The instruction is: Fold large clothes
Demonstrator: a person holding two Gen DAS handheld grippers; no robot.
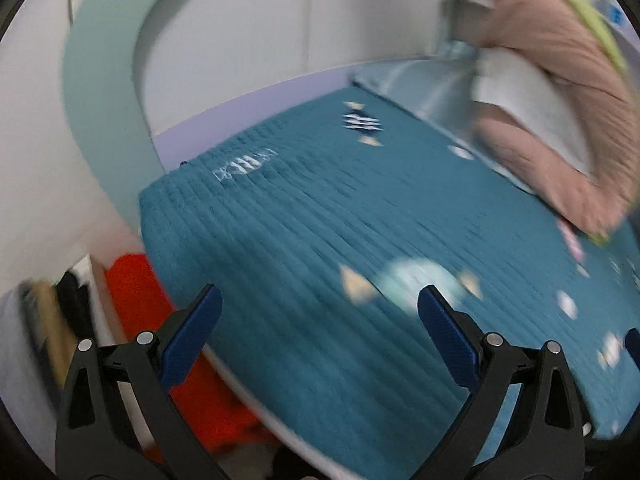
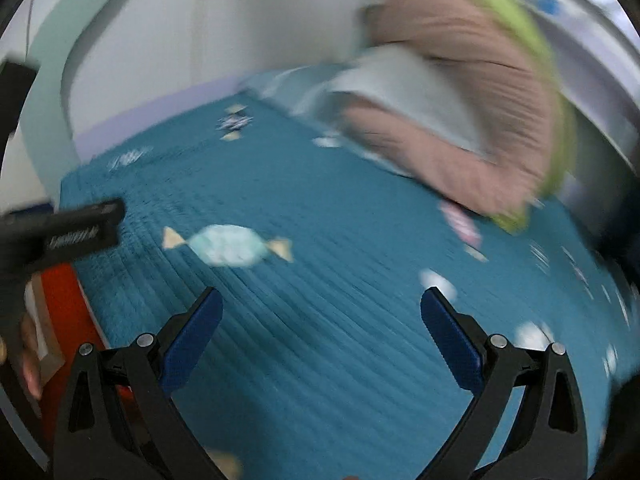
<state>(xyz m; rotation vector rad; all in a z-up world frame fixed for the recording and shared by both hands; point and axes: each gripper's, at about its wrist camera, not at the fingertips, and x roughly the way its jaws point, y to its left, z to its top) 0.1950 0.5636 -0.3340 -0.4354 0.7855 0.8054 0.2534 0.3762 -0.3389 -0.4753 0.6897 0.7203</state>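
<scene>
Ahead of the left claw (image 1: 320, 300), spread wide and holding nothing: a teal ribbed blanket (image 1: 320, 220) printed with candy shapes, covering a bed. Just past the blue fingertips (image 1: 434, 304), a pale candy print (image 1: 408, 280). Far ahead and to the right, a heap of clothes (image 1: 560, 100): tan ribbed cloth on top, white cloth tucked in its fold, a strip of lime-green along the far edge. Heap resting on the blanket, well apart from the claw, nothing between. Down to the left, beyond the bed's edge, something bright orange-red (image 1: 136, 292); too blurred to name. No bins or baskets clear enough to tell.

Ahead of the right claw (image 2: 322, 302), likewise wide and empty: the same blanket (image 2: 320, 340), the candy print (image 2: 228, 245) ahead and to the left. Same heap (image 2: 460, 100) far ahead to the right, white cloth showing under the tan. At the left edge, a black device (image 2: 64, 232) with unreadable lettering, a hand (image 2: 30, 360) below it. Both views smeared by motion.
</scene>
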